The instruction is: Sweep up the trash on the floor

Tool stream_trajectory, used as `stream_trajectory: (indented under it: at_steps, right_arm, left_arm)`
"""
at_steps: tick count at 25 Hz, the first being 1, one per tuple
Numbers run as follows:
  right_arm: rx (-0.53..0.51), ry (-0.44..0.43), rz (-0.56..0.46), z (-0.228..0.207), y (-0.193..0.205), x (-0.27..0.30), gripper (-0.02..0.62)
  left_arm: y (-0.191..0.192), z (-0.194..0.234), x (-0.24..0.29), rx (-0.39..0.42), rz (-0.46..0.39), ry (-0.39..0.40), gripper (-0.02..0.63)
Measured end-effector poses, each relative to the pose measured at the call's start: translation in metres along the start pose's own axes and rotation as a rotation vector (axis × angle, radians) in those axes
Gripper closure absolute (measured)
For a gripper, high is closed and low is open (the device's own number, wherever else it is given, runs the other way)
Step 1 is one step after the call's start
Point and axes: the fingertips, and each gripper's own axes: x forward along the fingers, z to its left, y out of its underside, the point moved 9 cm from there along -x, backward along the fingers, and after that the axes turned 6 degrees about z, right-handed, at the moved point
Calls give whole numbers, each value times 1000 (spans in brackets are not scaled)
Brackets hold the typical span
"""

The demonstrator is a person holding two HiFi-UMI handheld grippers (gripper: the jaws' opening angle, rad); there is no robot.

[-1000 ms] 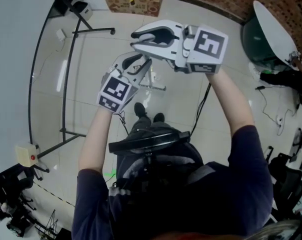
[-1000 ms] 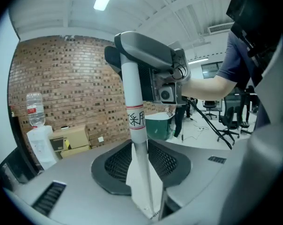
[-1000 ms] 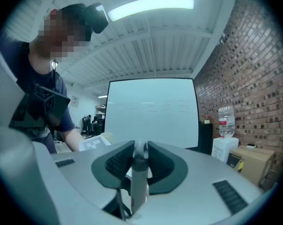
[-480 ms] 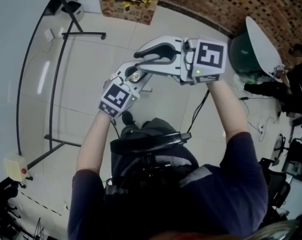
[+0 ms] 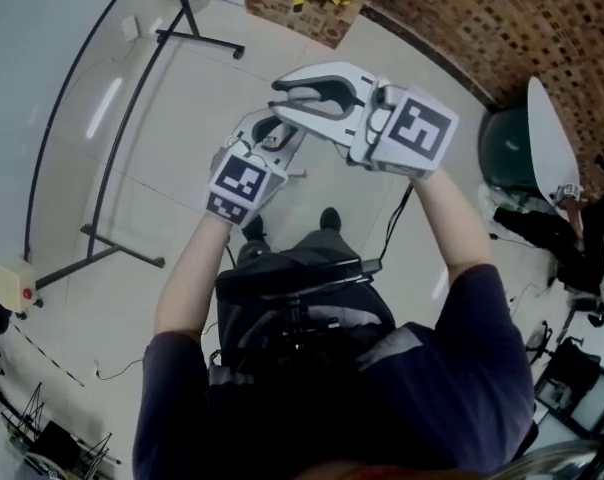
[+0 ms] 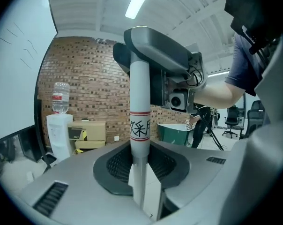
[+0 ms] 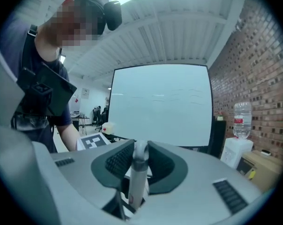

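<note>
Over tiled floor (image 5: 162, 118), left tongs (image 6: 140, 153), just tightened, and right tongs (image 7: 137, 159) clamp upright pole (image 6: 140, 102).

A broom handle (image 6: 140, 78) stands close to upright, a slim white pole. Partway up it wears a label: two thin red rings with black characters between them. The lower stretch sits clamped between the jaws of the left hand-held gripper (image 6: 140, 146), which have just been closing on it. Its top end, finished with a rounded grey cap, is pinched between the jaws of the right hand-held gripper (image 7: 140, 149). The brush end is out of sight.
</note>
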Motion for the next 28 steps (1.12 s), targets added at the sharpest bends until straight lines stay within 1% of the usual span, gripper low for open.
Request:
stream_trajectory:
  at_steps: [3,8,10,13,15,17,21,25,28]
  right_arm:
    - [14,-71,-13,-12,11,-17,491]
    - [41,-293,-10,-25,40,-50,492]
    - [45,-366,-9,-25,56,-64,492]
    - [34,-454,-7,-19,77,-83,492]
    - [24,-496,-2,-18,85,-88,491]
    - [22,-523,9,-19,92,-88,491]
    - [61,-565,48,-26,109,-87,491]
    - [75,-610,129,-32,138,-81,491]
    - [92,-640,185,-30,162,-76,491]
  left_arm:
    - [-2,-10,16,-3,25,-54,523]
    - [4,-42,47,3,96,-176,523]
    - [10,-59,62,0,124,-228,523]
    - [20,-85,82,-30,153,-302,523]
    - [25,-96,92,-60,161,-335,523]
    - [29,-100,99,-88,167,-346,523]
    - [40,-105,115,-131,182,-318,523]
    - [64,-107,137,-182,194,-293,525]
    - [85,-110,151,-224,205,-259,525]
